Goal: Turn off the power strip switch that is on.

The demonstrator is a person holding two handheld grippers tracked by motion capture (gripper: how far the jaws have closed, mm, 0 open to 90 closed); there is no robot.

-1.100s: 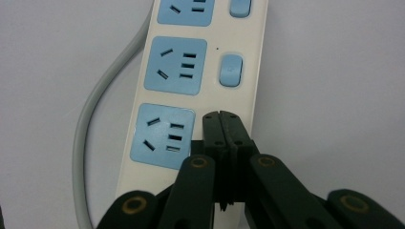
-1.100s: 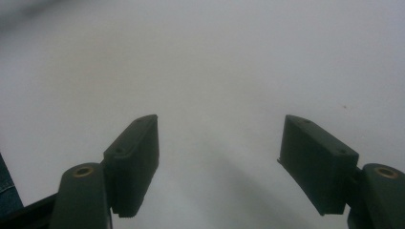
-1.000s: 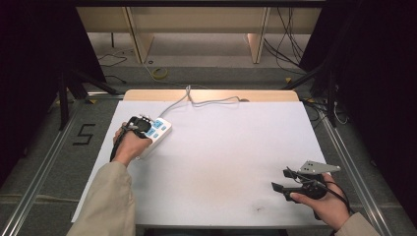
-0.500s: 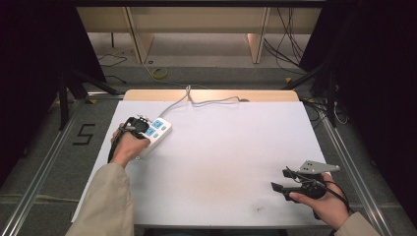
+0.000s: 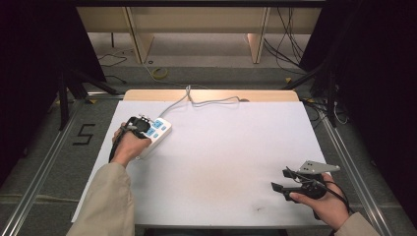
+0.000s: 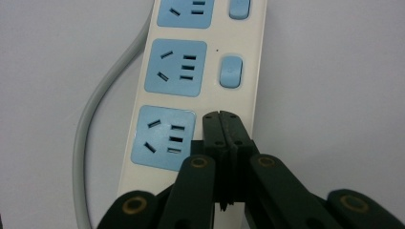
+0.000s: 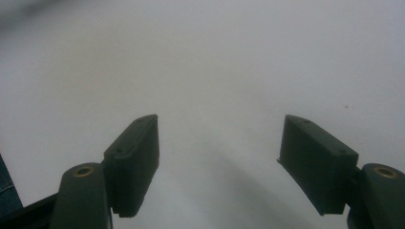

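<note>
A white power strip (image 5: pixel 156 132) with blue sockets and blue switches lies at the table's left, and its grey cord (image 5: pixel 206 102) runs to the far edge. My left gripper (image 5: pixel 141 124) is over the strip, shut, with its tips close together. In the left gripper view its closed tips (image 6: pixel 222 117) sit over the strip (image 6: pixel 206 71) beside the nearest socket (image 6: pixel 165 138), just below a blue switch (image 6: pixel 230 71). My right gripper (image 5: pixel 279 180) rests near the table's front right corner, open. The right gripper view has its tips (image 7: pixel 219 138) wide apart over bare white tabletop.
The white table top (image 5: pixel 226 157) has a wooden strip along its far edge (image 5: pixel 211 95). Metal rails run along the floor on both sides, and cables lie on the floor beyond the table. A black "5" mark (image 5: pixel 84 133) is on the floor at left.
</note>
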